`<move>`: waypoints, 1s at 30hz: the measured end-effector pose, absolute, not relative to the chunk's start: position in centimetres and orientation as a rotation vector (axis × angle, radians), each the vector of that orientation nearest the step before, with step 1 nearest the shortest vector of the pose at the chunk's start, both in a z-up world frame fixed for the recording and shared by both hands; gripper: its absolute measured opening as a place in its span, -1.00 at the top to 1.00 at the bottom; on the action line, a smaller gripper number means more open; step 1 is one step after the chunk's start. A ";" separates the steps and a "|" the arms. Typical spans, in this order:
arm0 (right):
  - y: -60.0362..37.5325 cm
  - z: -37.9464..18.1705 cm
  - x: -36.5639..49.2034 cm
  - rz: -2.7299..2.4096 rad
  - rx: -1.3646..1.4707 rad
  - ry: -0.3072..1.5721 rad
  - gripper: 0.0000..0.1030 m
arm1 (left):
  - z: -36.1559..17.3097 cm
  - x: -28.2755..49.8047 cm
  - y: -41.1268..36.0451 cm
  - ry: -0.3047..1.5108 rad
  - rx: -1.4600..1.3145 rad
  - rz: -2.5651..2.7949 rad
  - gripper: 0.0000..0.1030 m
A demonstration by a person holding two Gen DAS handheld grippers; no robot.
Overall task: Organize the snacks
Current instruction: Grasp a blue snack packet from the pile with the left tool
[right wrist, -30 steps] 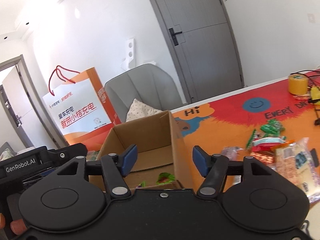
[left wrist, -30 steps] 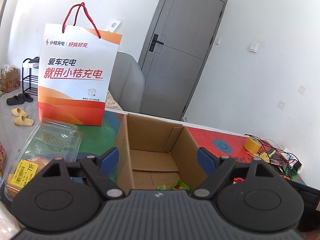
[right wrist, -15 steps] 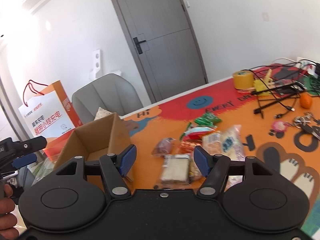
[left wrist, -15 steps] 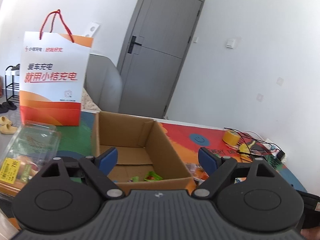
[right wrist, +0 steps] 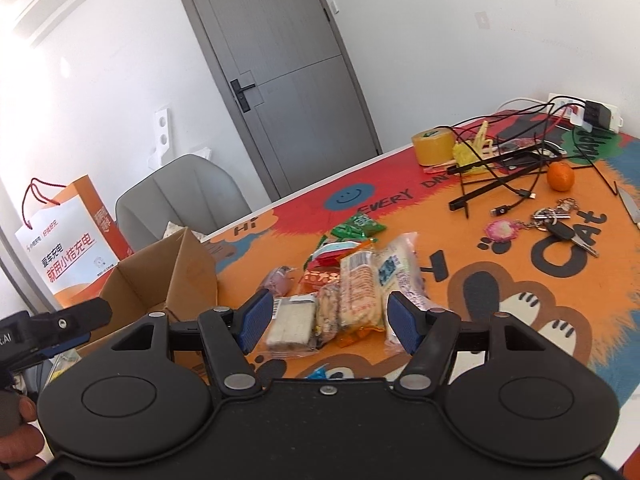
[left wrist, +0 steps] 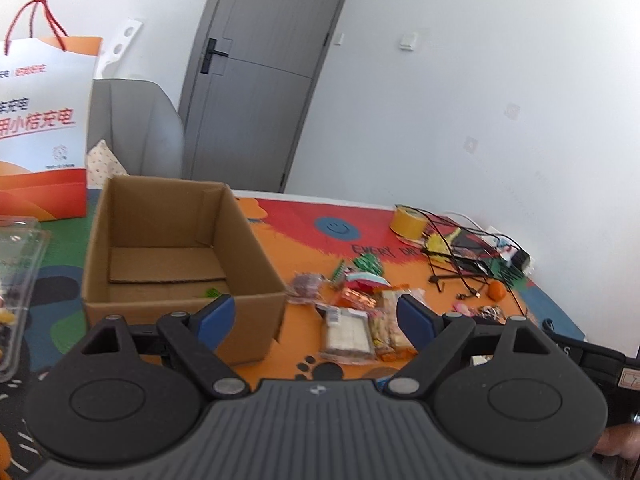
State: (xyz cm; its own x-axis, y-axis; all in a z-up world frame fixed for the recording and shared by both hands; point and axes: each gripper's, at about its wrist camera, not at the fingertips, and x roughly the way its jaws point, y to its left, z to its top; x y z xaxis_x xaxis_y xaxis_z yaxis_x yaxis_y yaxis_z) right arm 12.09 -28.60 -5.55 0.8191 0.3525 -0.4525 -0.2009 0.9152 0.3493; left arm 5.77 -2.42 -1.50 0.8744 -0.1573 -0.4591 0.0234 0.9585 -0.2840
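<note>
The paper bag [right wrist: 66,256] carries red Chinese characters "小桔充电". The tabletop [right wrist: 500,320] mat reads "Hi", "EVERY DAY" in part beside a smiley, and large "CAT". The left gripper [right wrist: 60,328] body shows the letters "AI" at the view's edge

snack packets [right wrist: 352,280] heaped flat on mat beside open cardboard box [left wrist: 168,248], upright.

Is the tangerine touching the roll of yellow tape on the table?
Apart. The right wrist view shows the tangerine well to the right of the tape roll, with black cables and bare mat between them.
</note>
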 end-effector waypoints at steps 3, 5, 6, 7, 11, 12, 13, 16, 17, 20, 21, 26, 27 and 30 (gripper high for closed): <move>-29.4 -5.9 11.9 0.287 0.301 0.540 -0.24 | -2.1 6.2 -4.0 0.520 -0.260 -0.131 -0.69; -29.9 -6.1 11.8 0.278 0.309 0.542 -0.24 | -2.6 6.5 -5.0 0.534 -0.257 -0.150 -0.69; -30.2 -6.1 11.8 0.274 0.313 0.542 -0.24 | -3.0 6.7 -5.4 0.546 -0.259 -0.158 -0.69; -30.6 -6.2 11.7 0.268 0.318 0.541 -0.24 | -3.3 6.9 -5.8 0.558 -0.262 -0.166 -0.69; -31.7 -6.7 11.8 0.251 0.336 0.547 -0.24 | -5.0 7.9 -7.1 0.615 -0.272 -0.190 -0.69; -31.9 -6.9 11.8 0.249 0.339 0.550 -0.24 | -5.4 8.1 -7.4 0.627 -0.274 -0.190 -0.69; -32.0 -7.0 11.8 0.249 0.340 0.553 -0.24 | -5.8 8.4 -7.6 0.638 -0.275 -0.189 -0.69; -32.2 -7.4 11.8 0.249 0.345 0.562 -0.24 | -6.9 9.1 -8.0 0.672 -0.282 -0.179 -0.69; -32.3 -7.5 11.8 0.249 0.346 0.564 -0.24 | -7.2 9.4 -8.1 0.682 -0.287 -0.179 -0.68; -32.5 -7.9 11.8 0.250 0.351 0.572 -0.24 | -8.0 10.0 -8.5 0.708 -0.288 -0.177 -0.68; -32.5 -8.0 11.9 0.249 0.352 0.575 -0.24 | -8.2 10.1 -8.7 0.714 -0.286 -0.177 -0.68; -32.7 -8.4 12.0 0.251 0.359 0.583 -0.24 | -9.0 10.9 -9.3 0.733 -0.277 -0.177 -0.68; -32.7 -8.5 12.0 0.251 0.360 0.584 -0.24 | -9.1 11.0 -9.5 0.737 -0.274 -0.175 -0.68; -33.0 -8.8 12.1 0.242 0.369 0.591 -0.24 | -9.8 11.5 -9.8 0.749 -0.265 -0.171 -0.63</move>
